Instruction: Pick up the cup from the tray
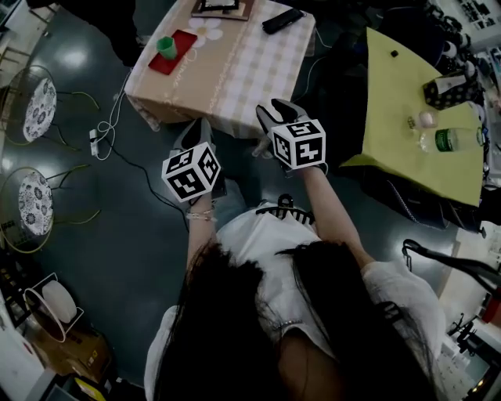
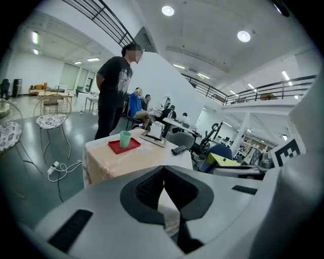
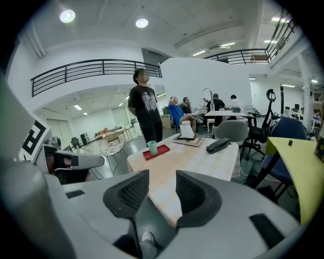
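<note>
A green cup (image 1: 166, 46) stands upright on a red tray (image 1: 178, 55) at the far left corner of a table with a checked cloth (image 1: 243, 70). Both grippers hang in the air short of the table's near edge, well away from the cup. My left gripper (image 1: 194, 131) is shut with nothing in it; its view shows its tips touching (image 2: 163, 188) and the cup (image 2: 125, 138) far ahead. My right gripper (image 1: 274, 111) is open and empty, with a gap between its pads (image 3: 162, 191); the cup (image 3: 152, 147) and tray (image 3: 158, 151) lie ahead to the left.
A black handset (image 1: 283, 20) and a framed stand (image 1: 221, 8) sit on the same table. A yellow-green table (image 1: 407, 117) with a bottle (image 1: 458, 139) is at the right. Wire chairs (image 1: 31, 106) and a floor cable (image 1: 106, 133) are at the left. A person in black (image 3: 147, 114) stands behind the table.
</note>
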A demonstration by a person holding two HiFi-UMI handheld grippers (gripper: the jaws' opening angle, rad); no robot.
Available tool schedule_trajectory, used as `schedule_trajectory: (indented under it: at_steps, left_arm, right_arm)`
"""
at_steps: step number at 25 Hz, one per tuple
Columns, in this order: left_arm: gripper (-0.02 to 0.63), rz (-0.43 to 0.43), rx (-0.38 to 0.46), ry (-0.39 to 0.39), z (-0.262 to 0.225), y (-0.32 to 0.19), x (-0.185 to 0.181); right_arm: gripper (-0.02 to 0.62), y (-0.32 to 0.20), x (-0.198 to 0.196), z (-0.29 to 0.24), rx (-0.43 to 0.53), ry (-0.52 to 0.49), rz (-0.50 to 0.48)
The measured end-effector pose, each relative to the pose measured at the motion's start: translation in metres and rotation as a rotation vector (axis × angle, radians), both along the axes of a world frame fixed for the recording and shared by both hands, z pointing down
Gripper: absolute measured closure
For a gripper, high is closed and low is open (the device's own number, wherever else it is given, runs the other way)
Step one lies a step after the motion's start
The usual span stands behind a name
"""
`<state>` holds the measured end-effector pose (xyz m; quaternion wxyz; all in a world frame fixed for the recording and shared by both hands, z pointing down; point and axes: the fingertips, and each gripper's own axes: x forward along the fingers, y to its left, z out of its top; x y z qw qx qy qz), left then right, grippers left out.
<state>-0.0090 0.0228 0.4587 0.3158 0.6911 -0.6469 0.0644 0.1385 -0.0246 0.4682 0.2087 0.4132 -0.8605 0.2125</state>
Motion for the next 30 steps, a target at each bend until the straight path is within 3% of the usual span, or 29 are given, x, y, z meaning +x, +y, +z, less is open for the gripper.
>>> schedule_trajectory:
  at_steps: [13,24,30]
  left_arm:
    - [0.597,-0.004,0.017,0.000,-0.012,-0.060,-0.107]
    - [0.597,-0.022,0.000,-0.016,-0.006,-0.085,-0.166]
    - [0.597,-0.054,-0.024,-0.014,0.005,-0.108,-0.187]
  right_arm:
    - [0.314,-0.060,-0.110,-0.012,0.018,0.022,-0.071]
    - [0.288,-0.105,-0.175,-0.013,0.086,0.011,-0.068]
    - [0.275,-0.131,-0.204,0.001,0.047,0.021,-0.118]
